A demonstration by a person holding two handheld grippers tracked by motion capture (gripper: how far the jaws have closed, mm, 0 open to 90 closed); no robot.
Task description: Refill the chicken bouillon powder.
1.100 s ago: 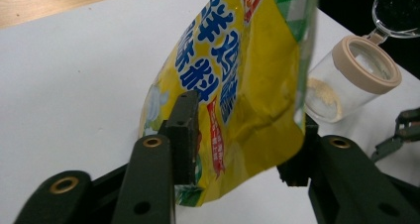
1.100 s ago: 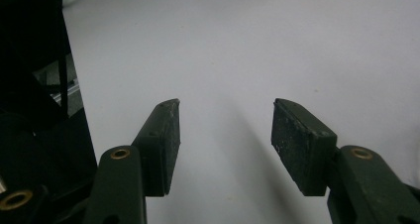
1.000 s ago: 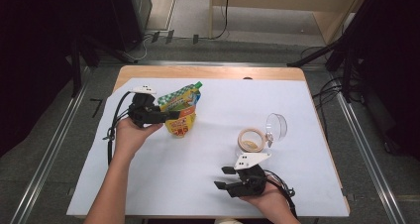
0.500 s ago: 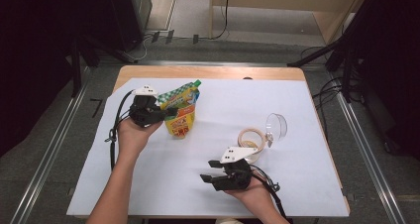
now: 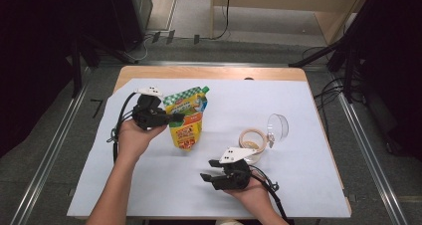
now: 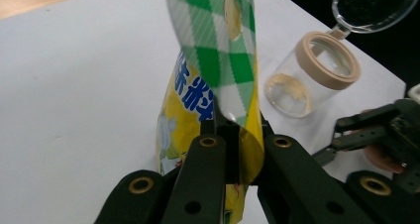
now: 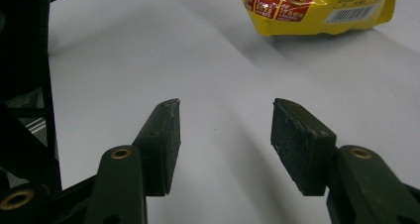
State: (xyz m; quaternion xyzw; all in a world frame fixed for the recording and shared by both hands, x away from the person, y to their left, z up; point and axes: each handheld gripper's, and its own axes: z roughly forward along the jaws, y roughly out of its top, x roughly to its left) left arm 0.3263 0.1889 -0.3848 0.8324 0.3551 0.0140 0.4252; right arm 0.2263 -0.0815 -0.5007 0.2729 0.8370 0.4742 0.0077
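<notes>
- Left gripper (image 5: 171, 118) clamped on the pouch (image 5: 187, 119) near its green checked top, fingers (image 6: 223, 149) shut tight on the film; pouch upright on the table (image 5: 298, 100), left of the jar (image 5: 253, 144).
- Pouch shifted a little toward the jar over the last second, carried upright in the left grip; top edge bent over above the fingers in the left gripper view.
- Right gripper (image 5: 213, 171) moved left from its spot just below the jar; now in front of the jar and nearer the pouch, aimed at the pouch's base (image 7: 317, 11).
- Right fingers (image 7: 161, 144) wide apart, holding nothing, bare white table between them.
- Jar open, hinged clear lid (image 5: 276, 127) swung back on the far side, tan rim facing up; little or nothing inside, as far as can be told.
- Probable meaning: both hands closing in on the pouch, left steadying, right coming to take a second hold, likely to open it or tip it toward the jar.
- Pouch not yet over the jar; nothing poured so far.
</notes>
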